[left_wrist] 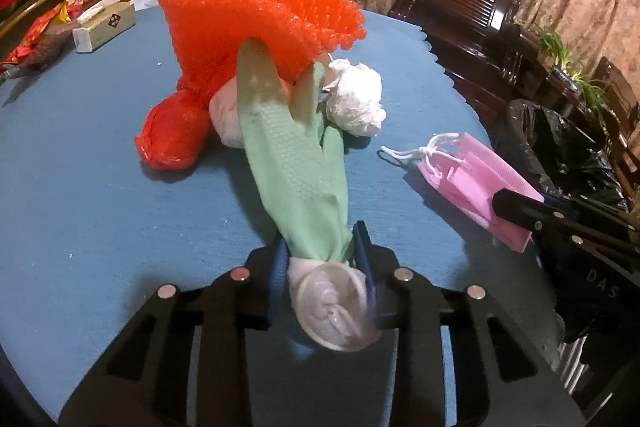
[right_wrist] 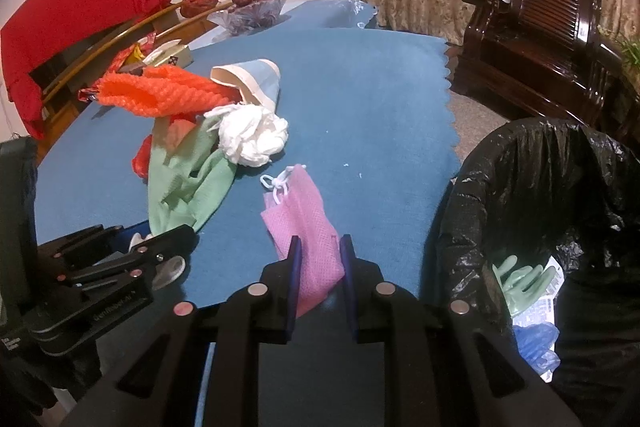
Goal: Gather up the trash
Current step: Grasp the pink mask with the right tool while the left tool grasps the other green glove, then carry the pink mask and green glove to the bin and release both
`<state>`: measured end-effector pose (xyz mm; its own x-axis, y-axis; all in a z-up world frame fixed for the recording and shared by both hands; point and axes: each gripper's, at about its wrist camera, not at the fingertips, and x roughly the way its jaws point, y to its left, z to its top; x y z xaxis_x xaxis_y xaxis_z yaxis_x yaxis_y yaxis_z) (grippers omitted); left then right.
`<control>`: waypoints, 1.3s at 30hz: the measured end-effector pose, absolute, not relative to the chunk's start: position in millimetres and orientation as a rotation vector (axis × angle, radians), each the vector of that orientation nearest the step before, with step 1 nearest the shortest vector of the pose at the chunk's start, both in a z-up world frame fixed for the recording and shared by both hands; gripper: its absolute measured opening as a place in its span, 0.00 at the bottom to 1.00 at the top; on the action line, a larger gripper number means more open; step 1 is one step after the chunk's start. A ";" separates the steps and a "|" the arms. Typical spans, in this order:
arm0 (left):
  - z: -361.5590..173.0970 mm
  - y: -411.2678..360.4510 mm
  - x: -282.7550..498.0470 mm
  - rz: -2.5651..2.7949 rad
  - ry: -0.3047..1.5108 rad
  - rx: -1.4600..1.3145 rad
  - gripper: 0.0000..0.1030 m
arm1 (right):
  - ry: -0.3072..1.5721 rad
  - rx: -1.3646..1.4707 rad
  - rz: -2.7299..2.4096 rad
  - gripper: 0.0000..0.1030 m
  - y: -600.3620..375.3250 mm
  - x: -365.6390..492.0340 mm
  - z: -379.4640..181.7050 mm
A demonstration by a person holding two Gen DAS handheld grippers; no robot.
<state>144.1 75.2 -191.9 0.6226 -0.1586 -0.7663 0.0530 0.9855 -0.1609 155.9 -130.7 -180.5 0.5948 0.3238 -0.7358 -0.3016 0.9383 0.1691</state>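
Note:
My left gripper (left_wrist: 322, 255) is shut on the cuff of a green rubber glove (left_wrist: 296, 163), which stretches away over the blue table cloth (left_wrist: 100, 167) toward orange bubble wrap (left_wrist: 256, 11) and a white crumpled tissue ball (left_wrist: 354, 105). My right gripper (right_wrist: 322, 267) has its fingers on both sides of a pink mesh pouch (right_wrist: 300, 219) lying on the cloth; whether they grip it I cannot tell. The pouch (left_wrist: 476, 183) also shows in the left wrist view. The glove (right_wrist: 184, 179), wrap (right_wrist: 160, 91) and tissue (right_wrist: 252, 135) show in the right wrist view.
A bin with a black liner (right_wrist: 560, 195) stands at the table's right edge, holding another green glove (right_wrist: 520, 279) and papers. A tissue box (left_wrist: 104, 27) and red wrappers (left_wrist: 36, 39) lie far left. A pale blue cone (right_wrist: 252, 79) lies behind the wrap. A dark wooden chair (right_wrist: 532, 39) stands beyond.

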 end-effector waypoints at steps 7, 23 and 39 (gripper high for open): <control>-172.7 73.3 132.4 -0.146 0.866 -0.141 0.28 | 0.830 0.037 0.369 0.18 -134.1 151.1 -166.4; -121.7 47.6 101.9 -0.229 0.779 -0.141 0.28 | 0.740 0.063 0.342 0.18 -156.0 130.8 -126.7; -91.5 12.3 100.1 -0.298 0.717 -0.116 0.28 | 0.648 0.104 0.271 0.18 -200.9 103.5 -89.5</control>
